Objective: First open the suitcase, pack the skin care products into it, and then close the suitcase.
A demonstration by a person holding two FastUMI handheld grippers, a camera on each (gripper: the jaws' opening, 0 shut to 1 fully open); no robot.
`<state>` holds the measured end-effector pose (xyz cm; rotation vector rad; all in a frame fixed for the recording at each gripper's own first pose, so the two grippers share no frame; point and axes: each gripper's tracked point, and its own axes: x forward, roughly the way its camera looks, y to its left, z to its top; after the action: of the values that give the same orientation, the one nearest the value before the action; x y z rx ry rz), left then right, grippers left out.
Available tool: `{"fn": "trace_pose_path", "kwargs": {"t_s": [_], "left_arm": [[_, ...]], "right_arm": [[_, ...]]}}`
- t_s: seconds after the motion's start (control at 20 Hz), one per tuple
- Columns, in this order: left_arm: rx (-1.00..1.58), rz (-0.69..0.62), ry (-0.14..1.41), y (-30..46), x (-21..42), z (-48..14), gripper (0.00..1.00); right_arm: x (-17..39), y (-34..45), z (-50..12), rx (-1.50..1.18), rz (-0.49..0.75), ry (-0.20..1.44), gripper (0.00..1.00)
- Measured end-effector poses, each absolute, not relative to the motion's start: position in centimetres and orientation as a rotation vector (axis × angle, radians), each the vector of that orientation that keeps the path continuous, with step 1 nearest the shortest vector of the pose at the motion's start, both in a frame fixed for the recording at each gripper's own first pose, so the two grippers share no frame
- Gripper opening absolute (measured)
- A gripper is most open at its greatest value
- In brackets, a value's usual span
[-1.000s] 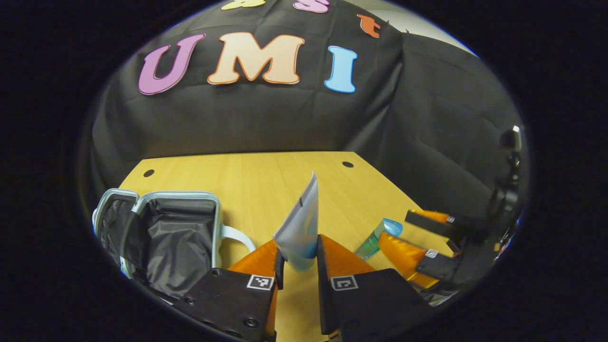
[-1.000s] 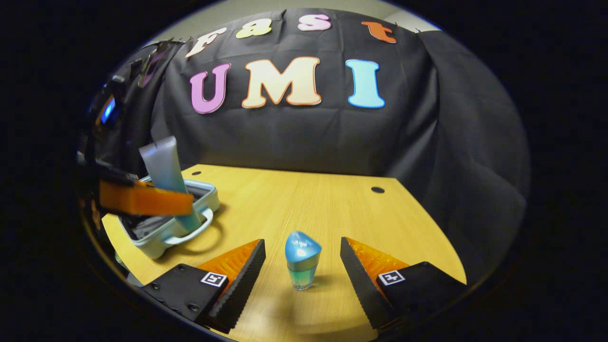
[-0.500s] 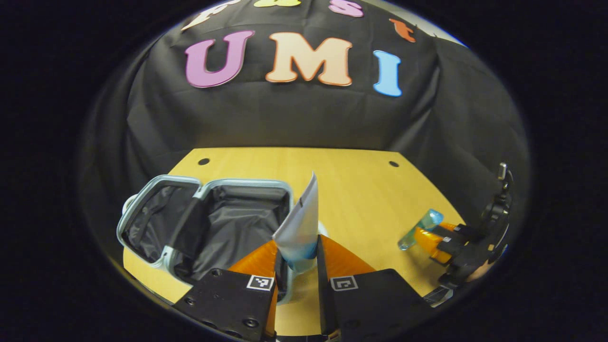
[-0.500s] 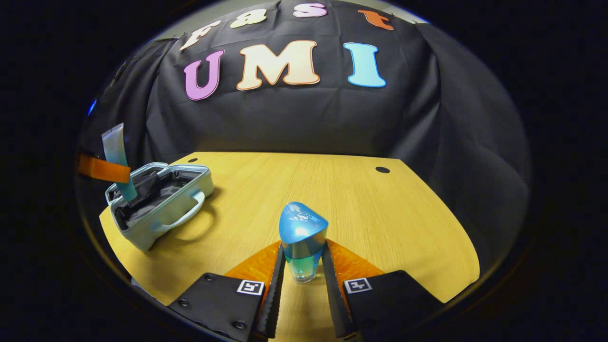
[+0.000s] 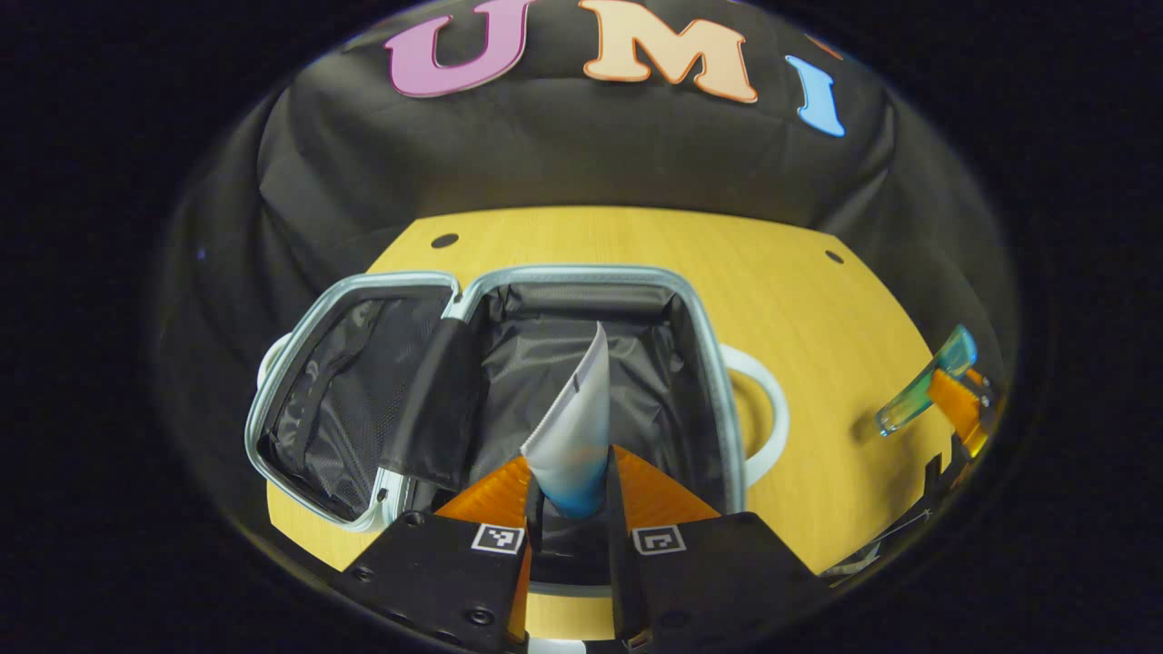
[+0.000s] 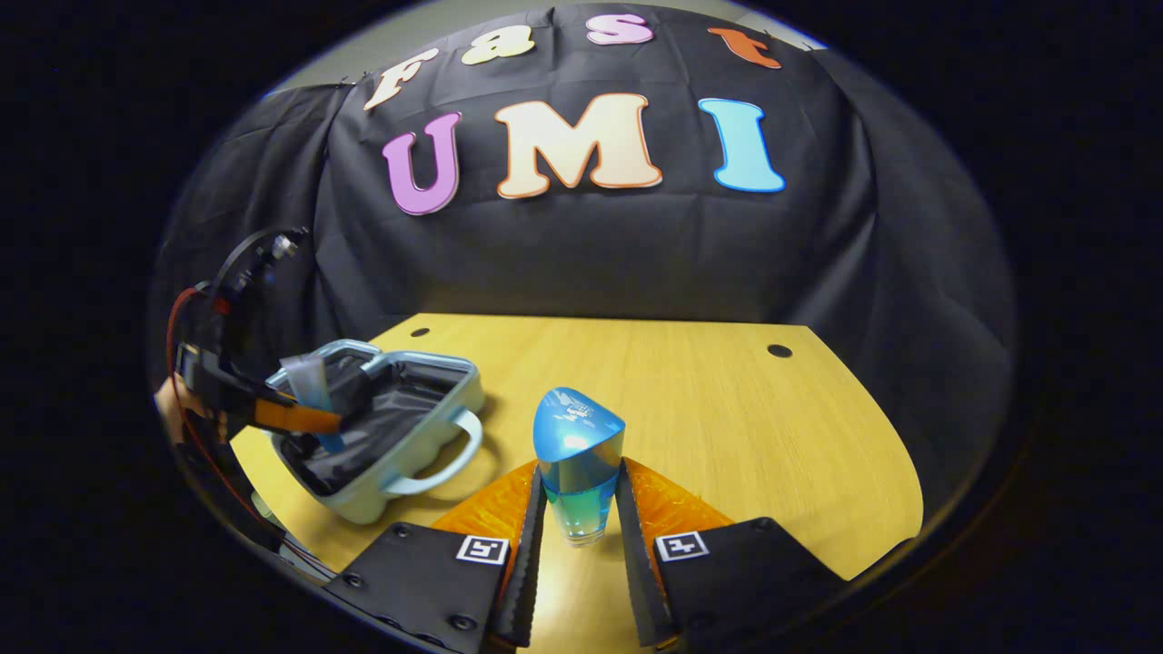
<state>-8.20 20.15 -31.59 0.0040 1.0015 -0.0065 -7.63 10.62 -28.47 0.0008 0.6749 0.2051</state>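
Observation:
The pale blue suitcase (image 5: 718, 363) lies open on the wooden table, its black lining showing. My left gripper (image 5: 571, 490) is shut on a white tube with a blue end (image 5: 574, 427) and holds it over the suitcase's right half. In the right gripper view the suitcase (image 6: 427, 436) sits at the left with the left gripper (image 6: 304, 418) and tube (image 6: 309, 381) above it. My right gripper (image 6: 580, 522) is shut on a small clear bottle with a blue cap (image 6: 578, 459), held above the table. That bottle (image 5: 922, 386) appears at the far right of the left gripper view.
The wooden table (image 6: 727, 427) stretches right of the suitcase, with a small round hole (image 6: 779, 351) near its back edge. The suitcase's white handle (image 5: 768, 418) sticks out toward the right. Black cloth walls close the back and sides. A hand (image 6: 168, 400) holds the left gripper.
My left gripper carried the tube leftward until it hangs over the open suitcase. My right gripper closed on the blue-capped bottle and lifted it slightly.

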Motion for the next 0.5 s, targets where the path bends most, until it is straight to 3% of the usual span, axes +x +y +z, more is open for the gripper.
{"fn": "trace_pose_path", "kwargs": {"t_s": [0.35, 0.45, 0.5], "left_arm": [[-0.034, -0.067, 1.109, 20.8, -8.5, -35.4, 0.29], [-0.048, -0.097, 1.060, 20.5, -7.5, -35.1, 0.36], [-0.047, -0.104, 1.030, 20.5, -7.0, -34.8, 0.51]], "right_arm": [[-7.2, 20.0, -25.5, 0.133, 0.332, 0.710, 0.44], [-7.1, 22.8, -25.3, 0.186, 0.375, 0.734, 0.44], [-7.0, 24.2, -25.4, 0.204, 0.394, 0.750, 0.44]]}}
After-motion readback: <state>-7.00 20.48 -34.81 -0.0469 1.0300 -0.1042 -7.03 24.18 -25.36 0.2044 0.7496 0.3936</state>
